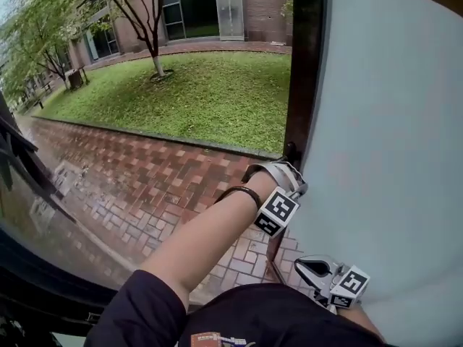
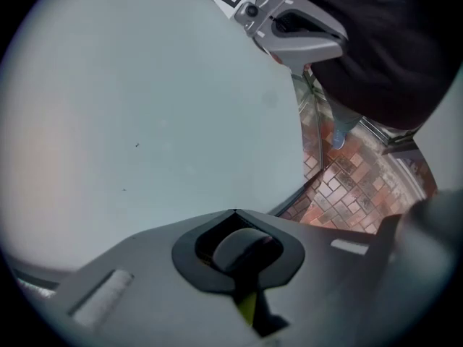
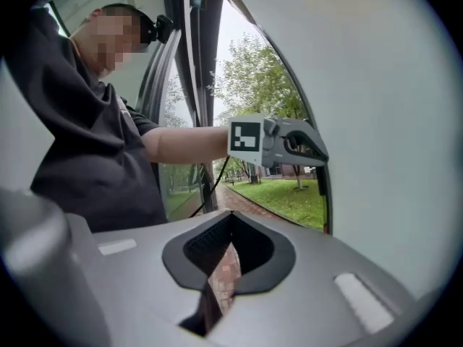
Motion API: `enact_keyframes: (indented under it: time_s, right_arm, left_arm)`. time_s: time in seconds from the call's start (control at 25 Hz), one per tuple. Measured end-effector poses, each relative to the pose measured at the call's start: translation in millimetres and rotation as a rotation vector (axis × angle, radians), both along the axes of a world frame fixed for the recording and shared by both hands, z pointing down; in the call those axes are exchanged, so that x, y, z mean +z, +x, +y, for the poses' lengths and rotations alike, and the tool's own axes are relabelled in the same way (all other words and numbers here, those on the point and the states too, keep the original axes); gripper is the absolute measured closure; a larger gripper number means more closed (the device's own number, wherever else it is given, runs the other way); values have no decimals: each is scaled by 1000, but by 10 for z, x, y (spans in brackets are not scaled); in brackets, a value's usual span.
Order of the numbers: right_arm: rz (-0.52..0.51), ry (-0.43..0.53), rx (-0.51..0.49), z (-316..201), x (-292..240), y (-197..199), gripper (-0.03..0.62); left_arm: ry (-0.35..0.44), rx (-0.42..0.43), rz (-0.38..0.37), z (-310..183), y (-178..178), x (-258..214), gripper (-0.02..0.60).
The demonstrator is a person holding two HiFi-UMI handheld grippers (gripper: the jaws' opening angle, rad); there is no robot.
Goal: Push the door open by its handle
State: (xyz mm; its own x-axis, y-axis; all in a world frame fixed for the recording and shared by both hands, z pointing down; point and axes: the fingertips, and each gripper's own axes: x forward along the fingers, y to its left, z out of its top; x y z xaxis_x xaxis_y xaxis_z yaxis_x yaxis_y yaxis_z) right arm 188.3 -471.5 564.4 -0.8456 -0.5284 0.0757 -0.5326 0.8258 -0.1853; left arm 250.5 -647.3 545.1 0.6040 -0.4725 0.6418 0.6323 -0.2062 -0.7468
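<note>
Pale grey door stood open on the right, beside wet red bricks and grass. The left gripper was up by its dark edge, the right gripper lower. The 2 claws were pinched together, holding nothing.

Head view: high, tilted forward and down over the outstretched arm. It takes in brick paving, lawn and a pale door panel filling the right. Left gripper view: rides the left hand-held gripper, close against the panel, facing along it toward the paving. Right gripper view: on the right hand-held gripper, low, facing the person and the lawn. All three share panel and paving; each gripper view catches the other hand-held gripper.
</note>
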Motion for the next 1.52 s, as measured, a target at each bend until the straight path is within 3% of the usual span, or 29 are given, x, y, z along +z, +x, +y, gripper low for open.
enact_keyframes:
  time_s: [0.08, 0.12, 0.24, 0.36, 0.4, 0.48, 0.56, 0.64, 0.72, 0.8, 0.84, 0.92, 0.96, 1.04, 1.12, 1.2, 1.52]
  right_arm:
    - [-42, -54, 7, -387, 321, -111, 592]
    - [-51, -68, 20, -463, 351, 2, 592]
    - [-33, -102, 65, -395, 115, 793, 592]
    - [-45, -126, 65, -420, 2, 1130, 592]
    - [-45, -127, 69, -501, 2, 1152, 592]
    - [-34, -112, 83, -724, -22, 1180, 592]
    - [-11, -83, 102, -922, -80, 1204, 592]
    - [-3, -58, 130, -1006, -121, 1174, 592]
    - [-16, -47, 150, -1053, -157, 1081, 592]
    - [-10, -40, 149, -1186, -195, 962, 592]
    - [2, -42, 145, -1272, -202, 900, 592]
    - [19, -52, 127, -1426, -175, 754, 592]
    - [26, -57, 112, -1492, -137, 674, 592]
    - [41, -63, 73, -1629, -31, 540, 592]
    - [48, -69, 46, -1789, 59, 458, 592]
    - [47, -80, 42, -1938, 130, 412, 592]
    - [47, -105, 61, -2156, 268, 431, 592]
  left_arm:
    - [-17, 30, -16, -292, -56, 278, 581]
    - [-14, 51, -19, -323, 98, 272, 581]
    - [-10, 108, 12, -120, 989, -120, 581]
    - [-98, 196, 108, 63, 1405, -388, 581]
    - [-159, 234, 161, 101, 1423, -458, 580]
    - [-284, 303, 282, 133, 1394, -627, 482]
    - [-341, 342, 377, 130, 1280, -800, 417]
    - [-371, 338, 476, 136, 1006, -963, 416]
    - [-504, 280, 649, 68, 569, -1175, 420]
    - [-781, 187, 878, -155, 46, -1338, 434]
    - [-962, 104, 994, -304, -226, -1308, 455]
    - [-1289, -146, 1181, -583, -752, -959, 512]
    - [-1391, -272, 1244, -675, -978, -715, 559]
    - [-1520, -463, 1355, -765, -1319, -296, 581]
    - [-1583, -579, 1445, -801, -1536, -29, 581]
    - [-1593, -634, 1477, -811, -1657, 119, 581]
    - [-1520, -603, 1451, -917, -1669, 73, 581]
